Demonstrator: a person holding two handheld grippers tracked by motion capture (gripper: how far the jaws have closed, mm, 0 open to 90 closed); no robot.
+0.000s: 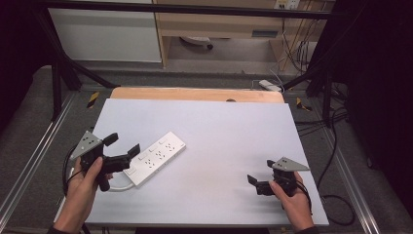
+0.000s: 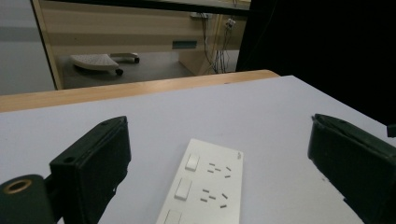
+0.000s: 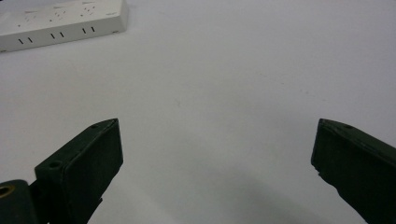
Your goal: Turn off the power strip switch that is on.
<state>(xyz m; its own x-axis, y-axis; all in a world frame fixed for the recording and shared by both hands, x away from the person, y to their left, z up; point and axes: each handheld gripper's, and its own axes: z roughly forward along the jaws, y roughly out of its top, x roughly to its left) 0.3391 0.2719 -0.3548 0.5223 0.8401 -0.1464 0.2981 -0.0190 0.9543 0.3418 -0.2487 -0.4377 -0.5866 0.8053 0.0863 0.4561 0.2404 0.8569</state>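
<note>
A white power strip (image 1: 157, 157) lies slantwise on the left half of the white tabletop (image 1: 224, 126), and its white cord (image 1: 122, 187) curls off its near end. My left gripper (image 1: 123, 144) hovers open at that near end, jaws spread wide and empty. In the left gripper view the power strip (image 2: 205, 186) runs away between the open jaws of my left gripper (image 2: 219, 123). My right gripper (image 1: 260, 171) is held open over bare table at the front right, far from the strip. The right gripper view has my right gripper (image 3: 218, 123) empty and the power strip (image 3: 60, 21) at top left.
A wooden strip (image 1: 195, 94) borders the table's far edge. Black frame bars (image 1: 58, 73) stand around the table. Cables (image 1: 336, 146) and a white adapter (image 1: 270, 85) lie on the floor at right. A cabinet (image 1: 107, 34) and a chair base (image 1: 195, 41) stand behind.
</note>
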